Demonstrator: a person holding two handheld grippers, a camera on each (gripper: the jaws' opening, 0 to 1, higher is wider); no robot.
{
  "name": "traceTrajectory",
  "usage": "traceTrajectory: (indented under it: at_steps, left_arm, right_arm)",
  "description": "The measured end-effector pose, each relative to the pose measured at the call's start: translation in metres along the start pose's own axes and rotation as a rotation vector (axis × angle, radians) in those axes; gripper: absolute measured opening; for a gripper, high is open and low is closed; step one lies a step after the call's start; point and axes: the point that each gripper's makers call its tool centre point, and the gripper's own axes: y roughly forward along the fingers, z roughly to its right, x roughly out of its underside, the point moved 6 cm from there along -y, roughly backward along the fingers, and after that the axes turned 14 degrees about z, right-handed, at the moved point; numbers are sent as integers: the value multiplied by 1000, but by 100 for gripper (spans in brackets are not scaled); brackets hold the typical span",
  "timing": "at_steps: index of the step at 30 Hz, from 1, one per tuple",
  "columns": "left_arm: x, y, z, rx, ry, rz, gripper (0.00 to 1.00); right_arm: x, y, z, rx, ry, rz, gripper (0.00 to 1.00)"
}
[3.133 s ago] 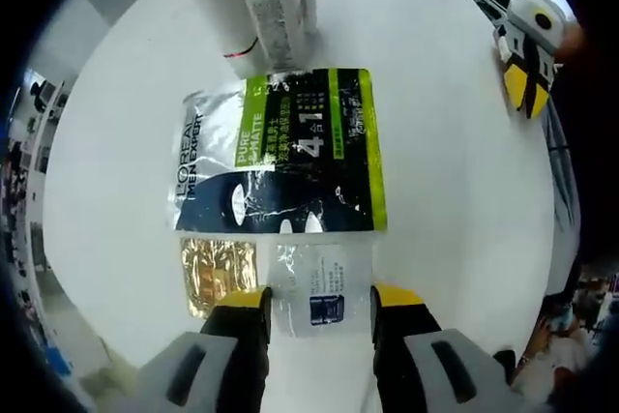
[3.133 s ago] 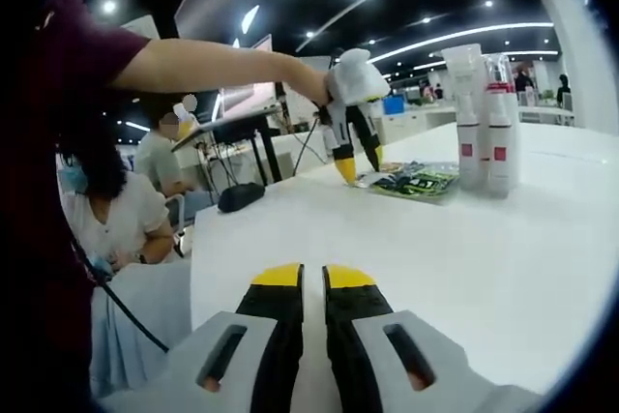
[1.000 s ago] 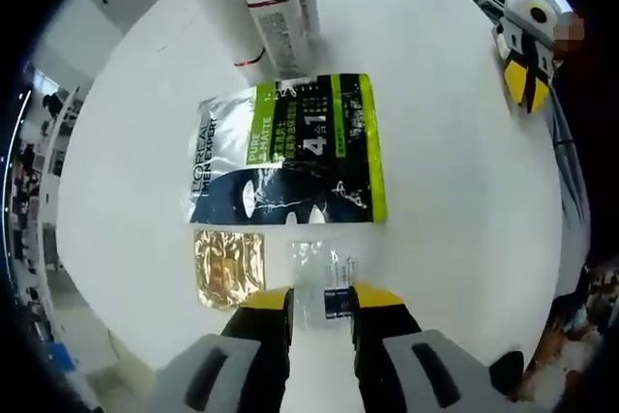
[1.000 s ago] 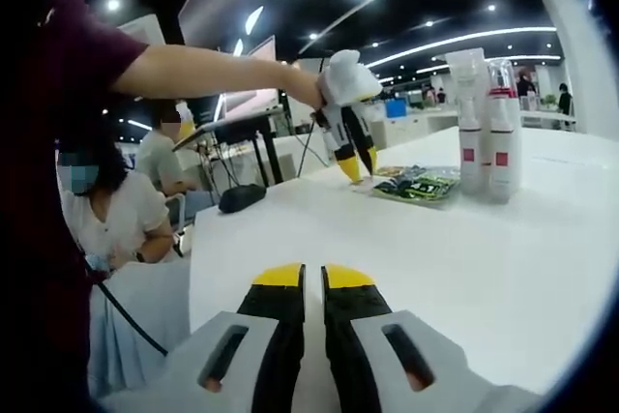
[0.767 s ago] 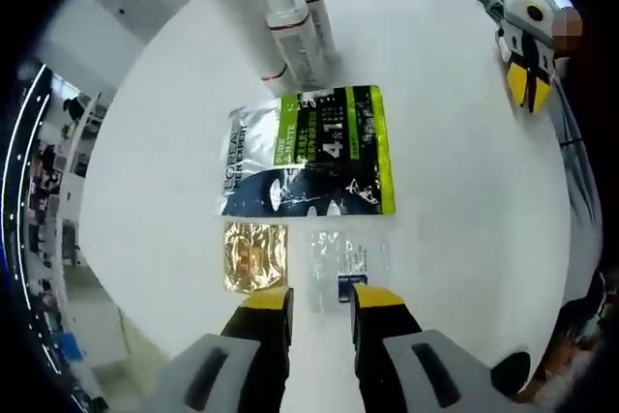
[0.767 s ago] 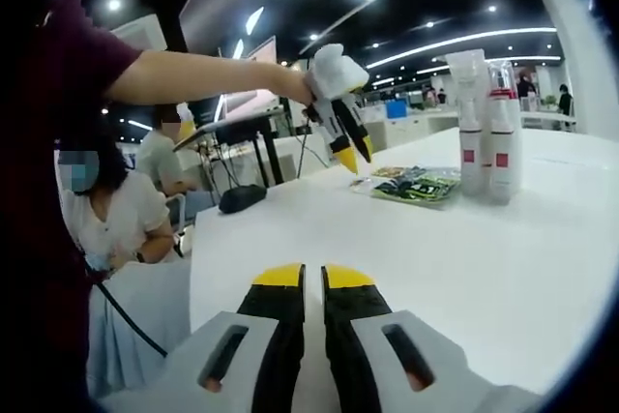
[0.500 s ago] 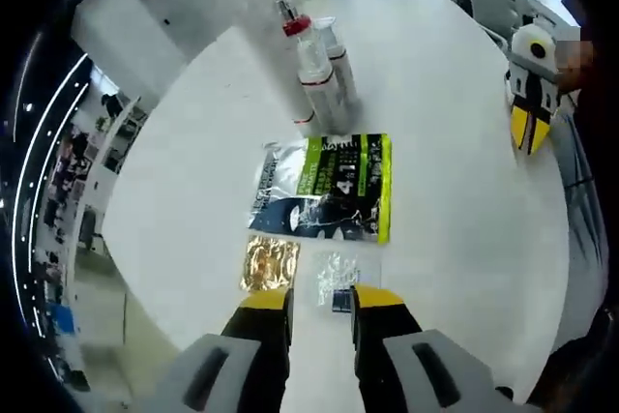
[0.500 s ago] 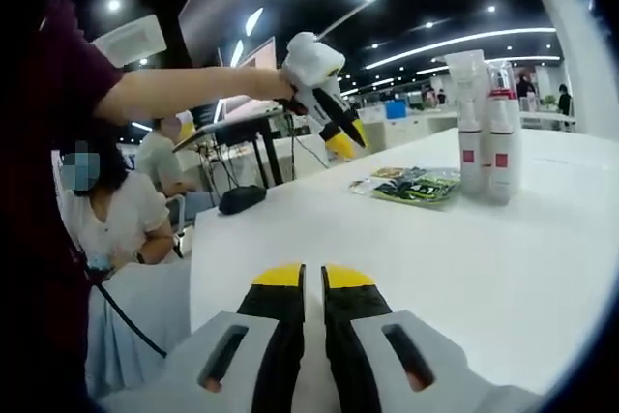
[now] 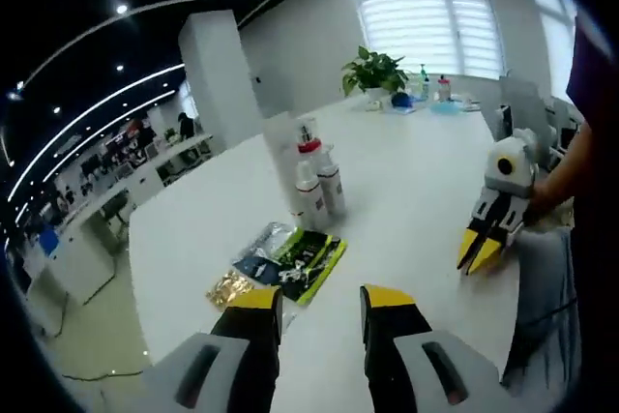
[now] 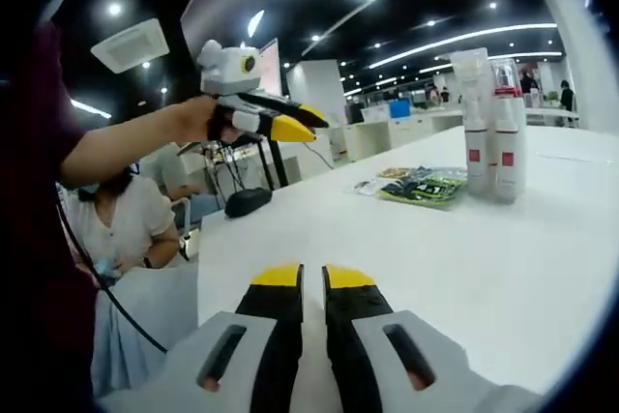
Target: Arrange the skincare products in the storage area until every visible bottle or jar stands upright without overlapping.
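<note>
The bottles (image 9: 309,186) stand upright mid-worktop (image 9: 416,200), flat sachets (image 9: 290,263) just at their 7 o'clock. Left tongs (image 9: 319,299) hang raised, slightly parted, empty; right tongs (image 10: 311,278) nearly closed, empty. Arrangement looks finished; next likely just checking.

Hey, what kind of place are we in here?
Probably an open-plan office or showroom: a long white table, a potted plant by blinded windows, and recessed ceiling lights.
</note>
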Motion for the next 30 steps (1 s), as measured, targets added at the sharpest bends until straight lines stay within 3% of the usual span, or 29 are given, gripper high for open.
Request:
traceTrajectory:
  at_steps: [3,7,12,16,19,22,24,27,30]
  left_arm:
    - [-1,-18,19,-22,-22,94,37]
    - [-3,-40,29,-73,-44,158,40]
    - [-14,-69,46,-117,-108,286,41]
    - [-17,-83,67,-119,-85,324,50]
    - [-18,-90,77,-155,-85,351,50]
    - [-20,-98,85,-218,-121,432,52]
    - [-18,-101,92,-213,-155,455,55]
    - [-12,-103,108,-206,-204,476,67]
    - [-4,-103,120,-209,-208,458,69]
  right_arm:
    - [-10,2,-4,-3,-6,28,10]
    - [-31,3,-9,11,-32,72,13]
    - [-82,-5,-19,45,-103,189,20]
    - [-114,-22,-31,105,-102,286,33]
    - [-125,-35,-35,155,-149,310,46]
    - [-136,-55,-38,217,-176,348,57]
    - [-138,-64,-40,247,-176,360,65]
    - [-137,-78,-42,292,-186,365,77]
    - [-131,-88,-44,337,-183,359,85]
